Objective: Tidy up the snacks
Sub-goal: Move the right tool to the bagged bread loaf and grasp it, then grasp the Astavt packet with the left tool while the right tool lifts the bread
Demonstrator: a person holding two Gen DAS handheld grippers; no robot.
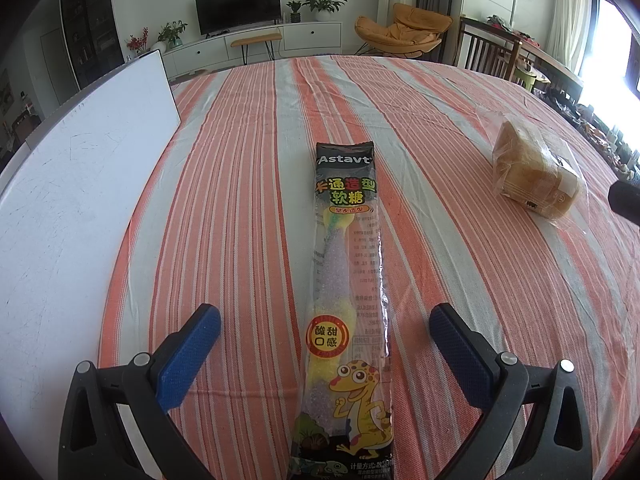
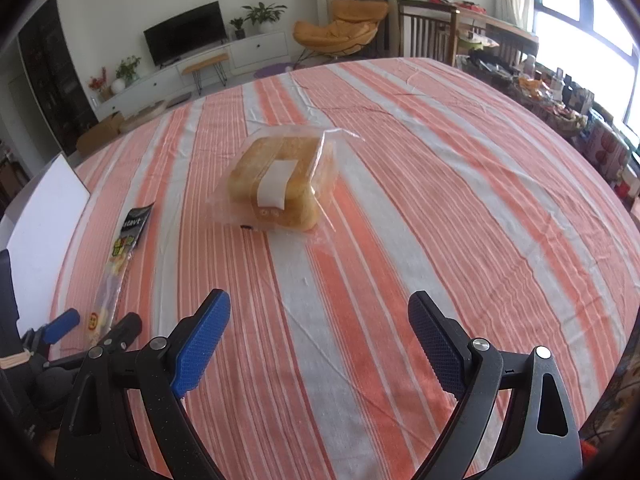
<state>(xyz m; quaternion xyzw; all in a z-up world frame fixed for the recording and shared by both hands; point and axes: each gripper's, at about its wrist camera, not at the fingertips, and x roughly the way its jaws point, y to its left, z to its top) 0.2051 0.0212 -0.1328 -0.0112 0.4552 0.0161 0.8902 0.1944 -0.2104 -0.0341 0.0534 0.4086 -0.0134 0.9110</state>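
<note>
A long gummy candy packet (image 1: pixel 346 300) with a cartoon gecko lies lengthwise on the striped tablecloth. My left gripper (image 1: pixel 325 322) is open, its blue pads on either side of the packet's near half without touching it. A bread loaf in a clear bag (image 1: pixel 534 172) rests to the right. In the right wrist view the same bread (image 2: pixel 280 182) lies ahead of my open right gripper (image 2: pixel 319 310), well short of the fingers. The candy packet (image 2: pixel 120 256) appears at left there, with the left gripper (image 2: pixel 96 326) straddling its near end.
A white board (image 1: pixel 80 200) lies flat on the table's left side. The orange and grey striped cloth (image 2: pixel 440 220) covers the round table. Beyond the far edge stand a TV stand, an orange chair (image 1: pixel 404 32) and wooden chairs. Cluttered shelves line the right.
</note>
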